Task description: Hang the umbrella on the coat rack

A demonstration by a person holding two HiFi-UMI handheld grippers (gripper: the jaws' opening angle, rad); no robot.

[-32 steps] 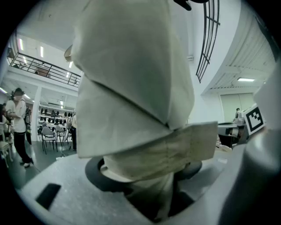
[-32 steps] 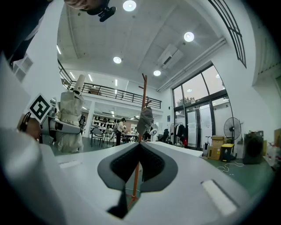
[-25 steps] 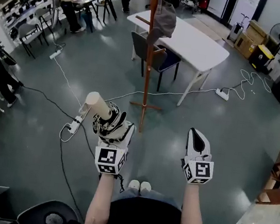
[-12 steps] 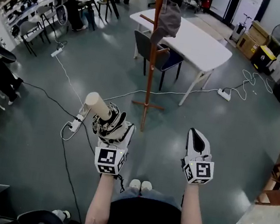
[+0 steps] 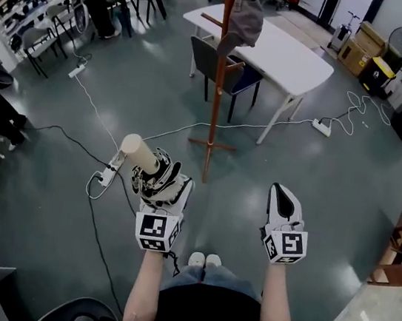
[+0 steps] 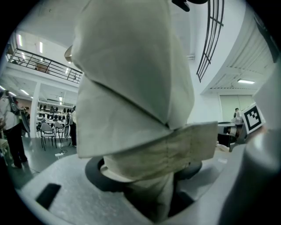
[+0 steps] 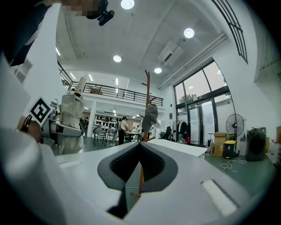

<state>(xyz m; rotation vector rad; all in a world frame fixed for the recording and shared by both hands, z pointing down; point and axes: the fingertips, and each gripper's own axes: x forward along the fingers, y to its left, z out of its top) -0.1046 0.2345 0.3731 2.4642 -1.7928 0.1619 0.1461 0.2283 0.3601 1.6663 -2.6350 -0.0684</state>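
**Umbrella in your left gripper, rack ahead**

You stand on a grey-green floor (image 5: 119, 106) crossed by cables, facing the wooden coat rack (image 5: 215, 106). A grey cap (image 5: 244, 24) hangs on it, and a white table (image 5: 276, 55) and dark chair (image 5: 221, 73) stand just behind. Cardboard boxes (image 5: 361, 41) and a yellow bin (image 5: 381, 73) sit by the far wall; their contents can't be made out. Your left gripper (image 5: 162, 182) clasps the folded cream umbrella (image 5: 142, 153), well short of the rack. Your right gripper (image 5: 282, 194) is clenched on nothing.

no words, numbers or brand names can be read anywhere. the only printed marks are black-and-white square patterns (image 5: 154, 225) on the back of the left gripper (image 5: 159, 181) and the right gripper (image 5: 283, 196), at the lower middle of the frame; they carry no letters.
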